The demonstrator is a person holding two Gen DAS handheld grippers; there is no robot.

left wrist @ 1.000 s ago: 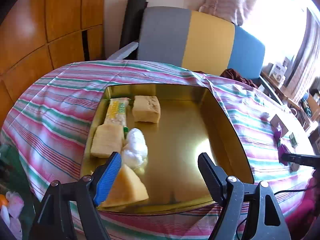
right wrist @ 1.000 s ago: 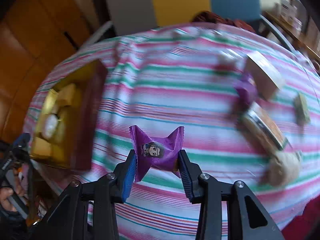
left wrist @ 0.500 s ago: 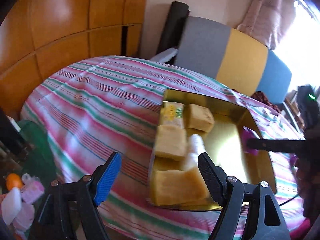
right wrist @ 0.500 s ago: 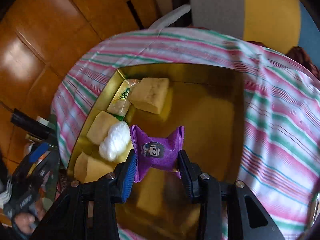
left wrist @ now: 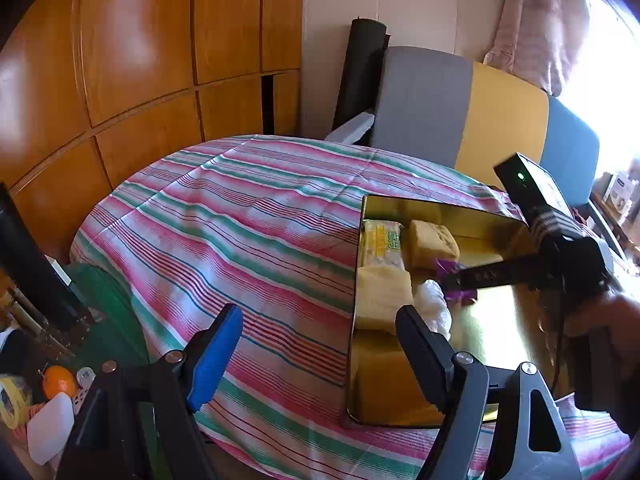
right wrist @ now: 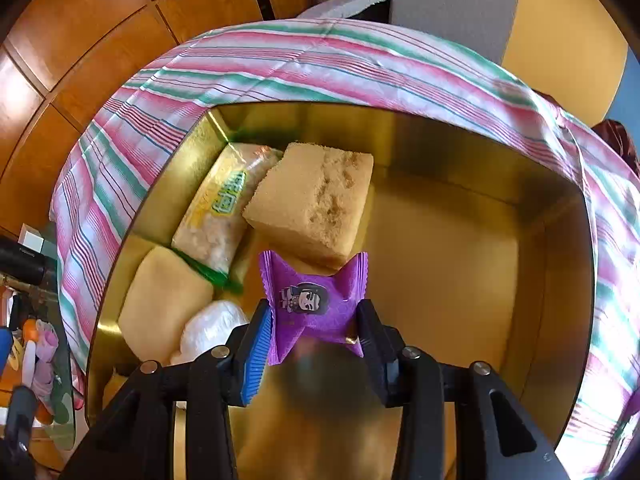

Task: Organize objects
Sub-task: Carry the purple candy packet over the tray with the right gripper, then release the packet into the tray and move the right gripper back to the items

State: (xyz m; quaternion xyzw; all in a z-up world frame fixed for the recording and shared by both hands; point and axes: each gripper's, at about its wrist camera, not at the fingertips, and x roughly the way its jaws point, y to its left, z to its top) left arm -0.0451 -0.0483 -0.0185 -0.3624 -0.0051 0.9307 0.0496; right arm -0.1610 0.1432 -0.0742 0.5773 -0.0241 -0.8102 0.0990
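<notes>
The left gripper [left wrist: 318, 334] hangs empty, its jaws standing wide apart over the striped cloth of the table [left wrist: 248, 216], with the near left corner of the gold tin [left wrist: 354, 320] just ahead of its right finger; it is best kept where it is, clear of the tin's rim, so it does not nudge the box while the other hand works. Ahead of the right gripper [right wrist: 314, 326] and to its left lie the things already put away: a square pale sponge cake [right wrist: 166, 298] and a white wrapped sweet [right wrist: 210, 326] nearest, then a clear packet with green lettering [right wrist: 224, 216] along the tin's left wall. Straight ahead, just past the fingertips, sits the brown sponge cake [right wrist: 316, 200]. The right gripper itself is clamped on the purple wrapped sweet [right wrist: 310, 300], pinching it by its sides with the crimped ends flaring upward, and it points steeply down over the tin's floor. The step in hand looks like the release. To do it well, I would lower the sweet onto the bare gold floor to the gripper's right and front, where there is ample room, not onto the brown cake it nearly overlaps. Part the jaws only once the wrapper is low; it is light and crinkly, so it may cling to a pad or skate on the slick metal.
</notes>
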